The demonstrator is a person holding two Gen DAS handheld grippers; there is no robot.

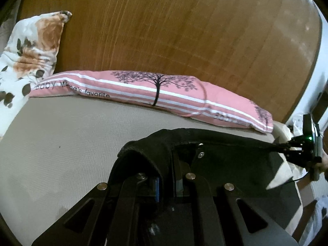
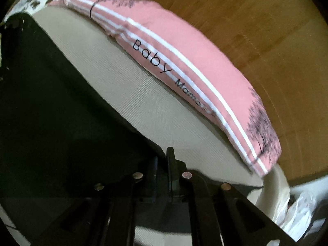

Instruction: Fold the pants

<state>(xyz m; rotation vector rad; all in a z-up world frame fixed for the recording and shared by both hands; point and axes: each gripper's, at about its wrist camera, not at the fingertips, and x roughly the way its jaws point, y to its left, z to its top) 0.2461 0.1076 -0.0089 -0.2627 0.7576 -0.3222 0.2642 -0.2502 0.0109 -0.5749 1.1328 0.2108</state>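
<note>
A: What is the left gripper [image 1: 166,181] doing?

B: Its fingers [image 1: 156,188] are clenched on a fold of the black pants [image 1: 225,164], and the cloth drapes over one finger. From there the waistband edge, with two metal snaps, stretches tight toward the right gripper [image 1: 287,146] at the far end, where a green light glows on its body.

A: And the right gripper's own view?

B: The right gripper [image 2: 163,176] has its fingers [image 2: 170,164] pinched together on the edge of the pants [image 2: 51,102]; the picture is blurred, but the dark cloth runs straight into them.

A: Where do the pants sit?

B: Over the beige mattress [image 1: 61,133], in front of the pink striped pillow [image 1: 164,94], partly lifted between the two grippers.

A: Any writing?

B: On the pink pillow [image 2: 194,61], black letters read "Baby", then "Mama's favorite", the middle word partly creased. A black tree is printed on it too.

A: What else is near that pillow?

B: A white floral pillow [image 1: 28,57] touches its left end, and a wooden headboard [image 1: 184,30] rises behind it.
</note>
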